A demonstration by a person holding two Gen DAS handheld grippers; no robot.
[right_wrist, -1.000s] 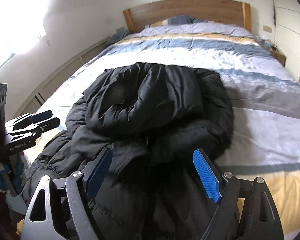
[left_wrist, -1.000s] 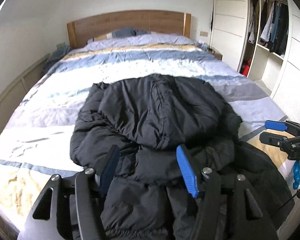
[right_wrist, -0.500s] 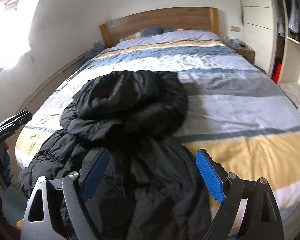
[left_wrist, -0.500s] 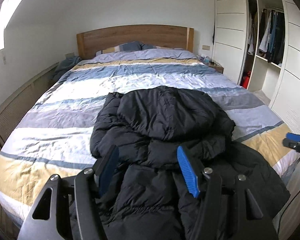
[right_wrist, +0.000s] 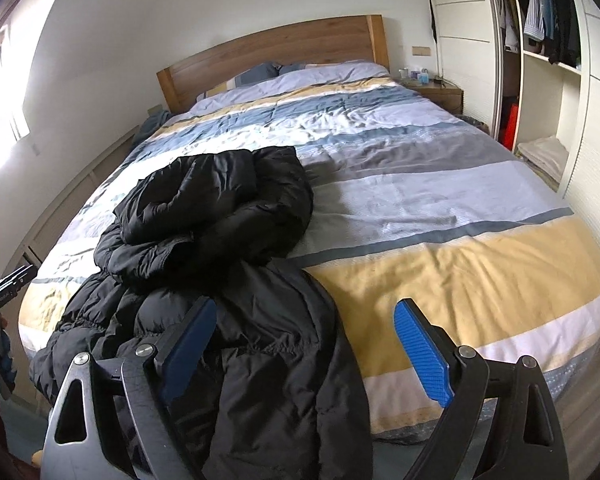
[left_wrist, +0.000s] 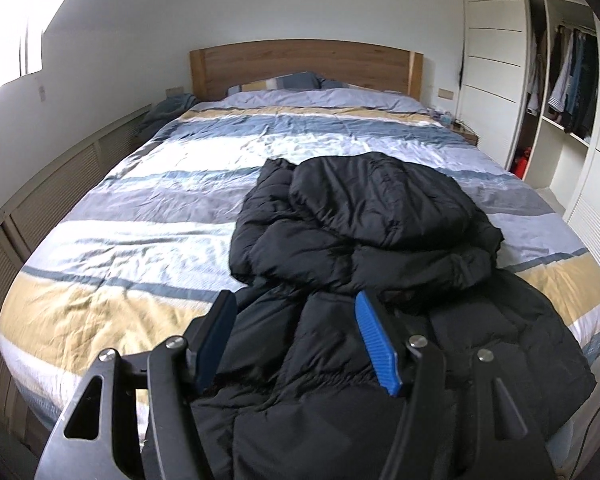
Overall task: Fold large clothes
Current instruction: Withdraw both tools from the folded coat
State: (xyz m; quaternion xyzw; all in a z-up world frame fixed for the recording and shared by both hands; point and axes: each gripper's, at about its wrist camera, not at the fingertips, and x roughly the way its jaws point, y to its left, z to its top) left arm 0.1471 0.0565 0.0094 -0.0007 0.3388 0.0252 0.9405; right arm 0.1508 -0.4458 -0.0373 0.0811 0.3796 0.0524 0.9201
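A large black puffer jacket (left_wrist: 372, 248) lies crumpled on the foot end of the bed, its lower part hanging over the bed's edge; it also shows in the right wrist view (right_wrist: 220, 248). My left gripper (left_wrist: 296, 316) is open and empty, held above the jacket's near part. My right gripper (right_wrist: 304, 324) is open and empty, above the jacket's right edge and the bedcover. The left gripper also shows at the left edge of the right wrist view (right_wrist: 4, 288).
The bed has a striped blue, white and yellow cover (right_wrist: 440, 208) and a wooden headboard (left_wrist: 300, 64). An open wardrobe with hanging clothes (left_wrist: 568, 80) stands to the right. A nightstand (right_wrist: 436, 90) is beside the headboard. Low wall panels (left_wrist: 40, 208) run along the left.
Both grippers have pulled back and risen away from the jacket, staying open. The right gripper has swung to the right. The jacket lies still on the bed.
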